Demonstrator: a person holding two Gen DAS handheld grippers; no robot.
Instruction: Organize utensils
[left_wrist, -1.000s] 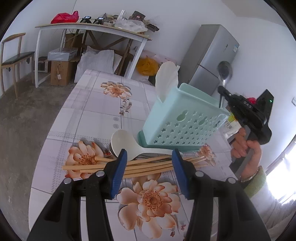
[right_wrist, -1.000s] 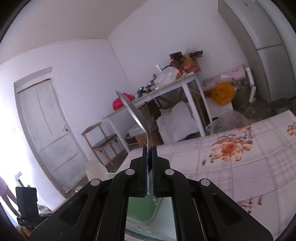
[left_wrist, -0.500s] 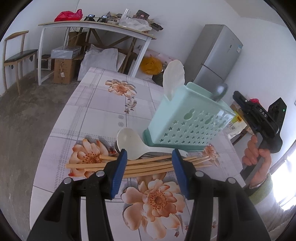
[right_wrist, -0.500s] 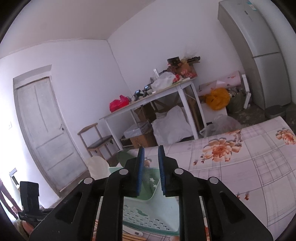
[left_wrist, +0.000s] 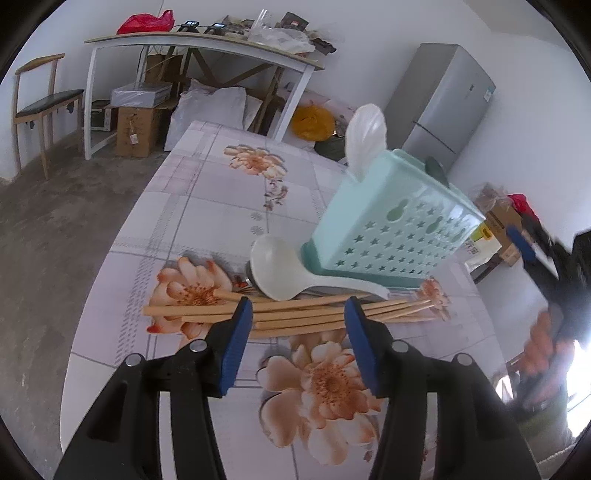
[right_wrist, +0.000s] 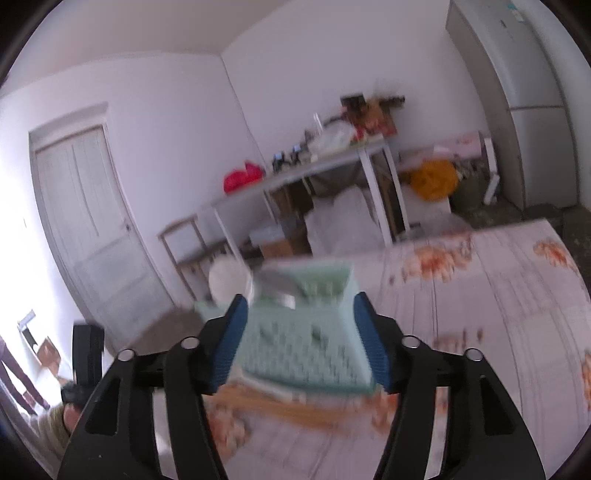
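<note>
A mint green utensil holder (left_wrist: 395, 225) stands on the floral table (left_wrist: 207, 206). A white spoon (left_wrist: 364, 142) and a metal spoon (left_wrist: 436, 170) stand in it. A white ladle (left_wrist: 288, 269) lies in front of it, over a metal utensil. Several wooden chopsticks (left_wrist: 291, 314) lie just beyond my open, empty left gripper (left_wrist: 297, 321). My right gripper (right_wrist: 297, 325) is open and empty, a little away from the holder (right_wrist: 306, 339), which is blurred in the right wrist view. It also shows blurred at the right edge of the left wrist view (left_wrist: 543, 258).
A white side table (left_wrist: 199, 40) with clutter, boxes and bags stands behind the floral table. A chair (left_wrist: 40, 103) is at the far left, a grey fridge (left_wrist: 443, 107) at the back right. The table's left edge drops to a bare floor (left_wrist: 55, 221).
My right gripper let go of the metal spoon, which now stands in the holder. It opened wide and pulled back and down. My left gripper stayed open near the chopsticks.
</note>
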